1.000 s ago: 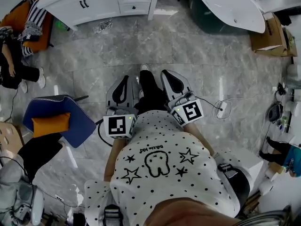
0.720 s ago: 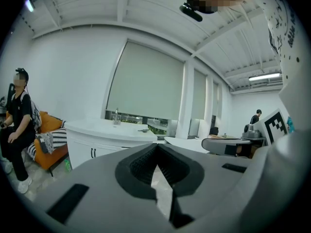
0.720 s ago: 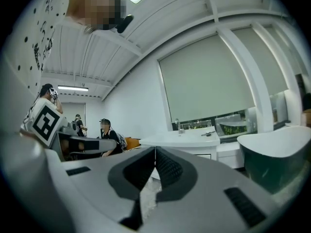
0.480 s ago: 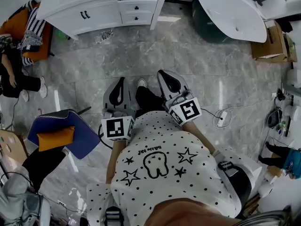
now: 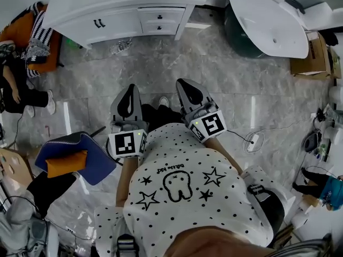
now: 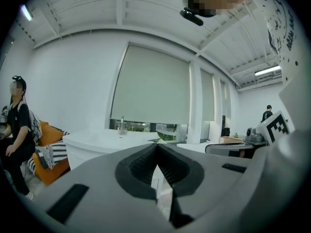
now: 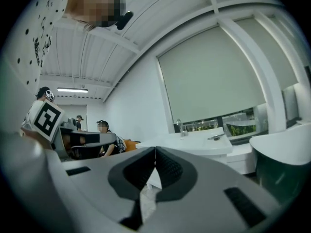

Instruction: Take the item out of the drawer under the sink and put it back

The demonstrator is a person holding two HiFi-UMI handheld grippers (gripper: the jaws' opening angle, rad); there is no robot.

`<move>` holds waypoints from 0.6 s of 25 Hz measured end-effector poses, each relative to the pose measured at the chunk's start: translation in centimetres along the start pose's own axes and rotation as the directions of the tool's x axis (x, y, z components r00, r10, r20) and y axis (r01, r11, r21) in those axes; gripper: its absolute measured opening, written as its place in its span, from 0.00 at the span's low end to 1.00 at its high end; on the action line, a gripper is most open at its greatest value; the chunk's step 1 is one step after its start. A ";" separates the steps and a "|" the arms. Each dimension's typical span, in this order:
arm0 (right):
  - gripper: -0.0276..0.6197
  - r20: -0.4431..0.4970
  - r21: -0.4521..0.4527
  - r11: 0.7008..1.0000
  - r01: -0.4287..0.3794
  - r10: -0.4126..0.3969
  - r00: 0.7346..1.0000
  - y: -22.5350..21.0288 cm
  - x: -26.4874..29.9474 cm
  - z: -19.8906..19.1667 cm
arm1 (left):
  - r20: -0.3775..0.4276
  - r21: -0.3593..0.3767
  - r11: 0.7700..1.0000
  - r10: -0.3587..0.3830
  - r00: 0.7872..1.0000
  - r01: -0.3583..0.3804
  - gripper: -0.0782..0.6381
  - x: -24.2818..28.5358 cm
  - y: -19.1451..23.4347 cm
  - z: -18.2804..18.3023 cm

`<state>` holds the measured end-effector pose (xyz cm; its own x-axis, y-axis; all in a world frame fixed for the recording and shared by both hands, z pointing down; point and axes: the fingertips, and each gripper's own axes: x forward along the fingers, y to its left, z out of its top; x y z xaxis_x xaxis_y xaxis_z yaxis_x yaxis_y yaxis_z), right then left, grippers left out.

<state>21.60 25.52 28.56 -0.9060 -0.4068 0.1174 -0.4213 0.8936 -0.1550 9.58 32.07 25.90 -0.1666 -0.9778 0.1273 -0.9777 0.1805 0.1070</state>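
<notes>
Pads first: the left gripper (image 6: 156, 148) has its ribbed pads pressed together with nothing between them, and the right gripper (image 7: 155, 152) is the same, pinched closed and empty, both held out level ahead of us. Beyond the tips we've got grey marble floor (image 5: 161, 58), and the white sink cabinet (image 5: 115, 1) sits well apart from us at the far edge of the head view, its two small stacked drawers (image 5: 162, 16) closed beside a wider door (image 5: 110, 25). The item itself we can't see. We judge it's behind one of those closed fronts, and that's the first trap: pull the wrong one and we waste the reach. Second, those knobs look tiny, so jaws arriving closed like this would just bump the front, and a shallow pinch could slip off as the drawer starts to slide. Nearer our feet, a corded plug block (image 5: 252, 142) lies on the floor to our right and a blue chair (image 5: 94, 159) juts in on the left, either one liable to catch a foot or an elbow on the way in.
</notes>
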 end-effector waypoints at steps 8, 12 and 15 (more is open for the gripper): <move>0.06 0.049 0.021 0.996 0.091 -0.092 0.995 -3.7 0.3 1.2 | -0.012 0.042 0.994 -0.102 0.995 0.103 0.12 3.4 -2.2 0.5; 0.06 0.042 0.020 0.995 0.101 -0.102 0.994 -3.8 1.0 1.2 | -0.031 0.027 0.992 -0.122 0.992 0.123 0.12 4.2 -2.0 -0.2; 0.06 0.027 0.018 0.994 0.110 -0.110 0.994 -4.0 2.2 0.8 | -0.048 0.002 0.991 -0.136 0.990 0.136 0.12 5.1 -1.3 -0.8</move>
<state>21.25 20.90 28.61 -0.8547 -0.5079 0.1071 -0.5190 0.8399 -0.1588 10.13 26.90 27.19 -0.0256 -0.9870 0.1588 -0.9915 0.0453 0.1218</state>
